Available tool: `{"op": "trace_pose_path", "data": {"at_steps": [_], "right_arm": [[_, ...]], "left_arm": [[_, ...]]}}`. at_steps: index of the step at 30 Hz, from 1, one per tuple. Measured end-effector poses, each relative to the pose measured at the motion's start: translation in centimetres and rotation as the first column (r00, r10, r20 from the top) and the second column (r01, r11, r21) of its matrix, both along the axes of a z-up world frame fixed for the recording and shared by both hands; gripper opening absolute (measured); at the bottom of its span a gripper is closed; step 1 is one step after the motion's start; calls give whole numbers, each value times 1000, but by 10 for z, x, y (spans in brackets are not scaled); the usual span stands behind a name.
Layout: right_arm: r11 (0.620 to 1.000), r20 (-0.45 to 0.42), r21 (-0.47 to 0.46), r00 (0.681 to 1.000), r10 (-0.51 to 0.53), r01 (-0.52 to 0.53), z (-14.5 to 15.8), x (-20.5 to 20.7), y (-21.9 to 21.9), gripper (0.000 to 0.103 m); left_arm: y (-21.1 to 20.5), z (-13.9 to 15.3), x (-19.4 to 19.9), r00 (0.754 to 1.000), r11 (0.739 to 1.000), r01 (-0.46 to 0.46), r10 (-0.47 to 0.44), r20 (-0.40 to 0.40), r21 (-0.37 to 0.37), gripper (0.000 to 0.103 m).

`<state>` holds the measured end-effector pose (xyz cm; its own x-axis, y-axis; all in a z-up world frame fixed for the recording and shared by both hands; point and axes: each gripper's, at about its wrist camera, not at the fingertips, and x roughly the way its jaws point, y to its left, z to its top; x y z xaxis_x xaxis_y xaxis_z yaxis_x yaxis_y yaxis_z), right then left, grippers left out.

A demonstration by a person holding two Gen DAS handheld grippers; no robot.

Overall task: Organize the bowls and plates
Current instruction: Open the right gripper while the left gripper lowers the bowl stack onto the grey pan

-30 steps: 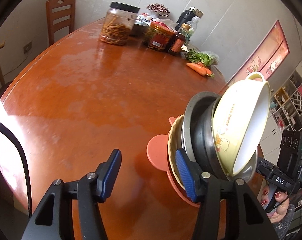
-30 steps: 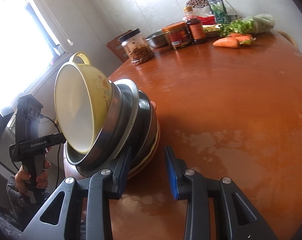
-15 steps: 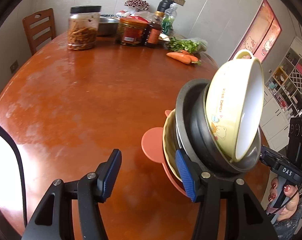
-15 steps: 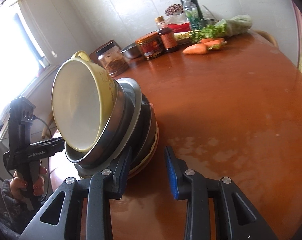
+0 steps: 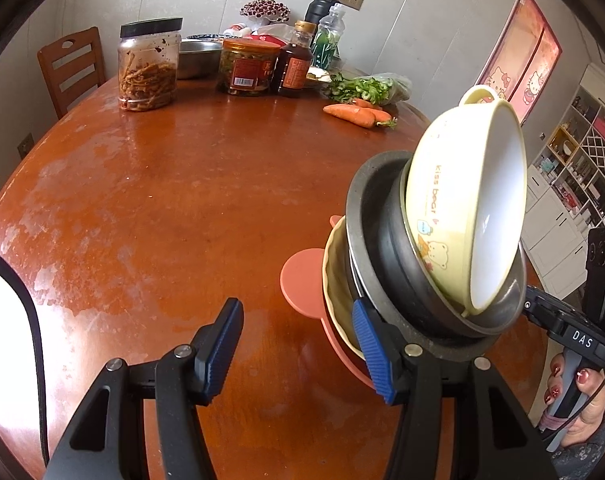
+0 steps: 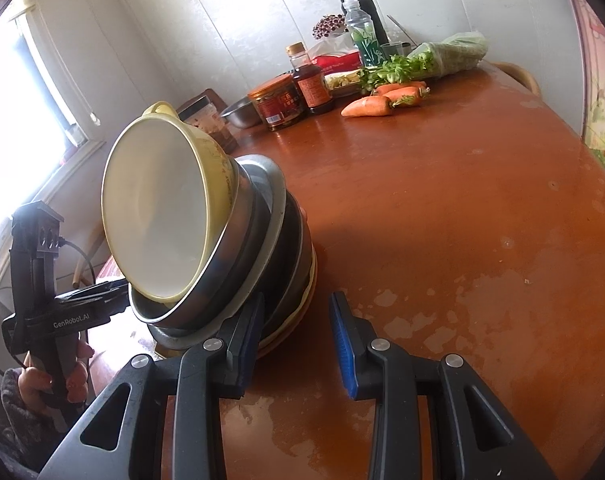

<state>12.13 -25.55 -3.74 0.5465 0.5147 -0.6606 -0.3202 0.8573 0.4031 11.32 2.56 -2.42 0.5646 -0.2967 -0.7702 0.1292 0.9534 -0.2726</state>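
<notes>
A nested stack of dishes rides tilted between my two grippers: a yellow bear bowl (image 5: 466, 208) on top, dark metal bowls (image 5: 386, 248), a cream plate (image 5: 334, 280) and a coral plate (image 5: 302, 284) at the bottom. In the right wrist view the yellow bowl (image 6: 162, 208) faces me above the metal bowls (image 6: 254, 264). My left gripper (image 5: 298, 348) is open, its right finger (image 5: 370, 348) against the stack's edge. My right gripper (image 6: 298, 332) is open, its left finger (image 6: 246, 332) against the opposite edge.
The round wooden table (image 5: 162, 208) carries a jar of pickles (image 5: 148, 66), a steel bowl (image 5: 198, 56), a red-lidded jar (image 5: 246, 66), a sauce bottle (image 5: 296, 60), greens (image 5: 362, 88) and carrots (image 5: 350, 114) at the far side. A chair (image 5: 70, 68) stands behind.
Both grippers and the tilted stack have swung together, so the jars and carrots at the far side now sit more centrally. The jaws keep the same opening.
</notes>
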Motion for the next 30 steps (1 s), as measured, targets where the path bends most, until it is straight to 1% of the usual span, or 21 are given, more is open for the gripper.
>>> {"op": "trace_pose_path", "data": {"at_steps": [4,8,12,14,17,20,21,22,25,27,30], "right_arm": [[1000,1,-8,1000,-9,9,1,-1,2,36],[1000,6,-22,1000,-22,22,2,0,4,36],[999,13,-38,999,-39,39,3,-3,5,38],[997,27,-64,998,-50,51,5,-6,5,44],[991,65,-95,994,-88,94,12,-14,0,45],[986,120,-111,987,-108,122,24,-27,-2,57],[985,137,-117,985,-109,125,28,-32,-2,59],[983,156,-126,981,-112,132,32,-37,-1,63],[975,228,-158,967,-115,154,43,-54,6,74],[972,272,-185,958,-93,147,49,-67,15,75],[968,297,-211,952,-70,137,51,-82,26,76]], "left_arm": [[-2,0,-3,1000,999,-19,19,11,43,60],[1,0,-7,999,997,-44,43,18,59,66],[0,5,-15,998,995,-54,51,37,79,67],[0,7,-19,997,994,-62,58,46,87,67],[1,12,-27,994,989,-92,84,72,112,68],[3,16,-36,991,986,-111,101,85,123,68],[3,17,-41,990,984,-122,110,93,129,68],[4,19,-44,988,983,-130,118,99,132,68],[4,24,-56,983,979,-151,135,121,137,68],[1,29,-66,980,977,-160,141,141,139,69],[-5,34,-77,977,978,-157,134,167,139,72]]}}
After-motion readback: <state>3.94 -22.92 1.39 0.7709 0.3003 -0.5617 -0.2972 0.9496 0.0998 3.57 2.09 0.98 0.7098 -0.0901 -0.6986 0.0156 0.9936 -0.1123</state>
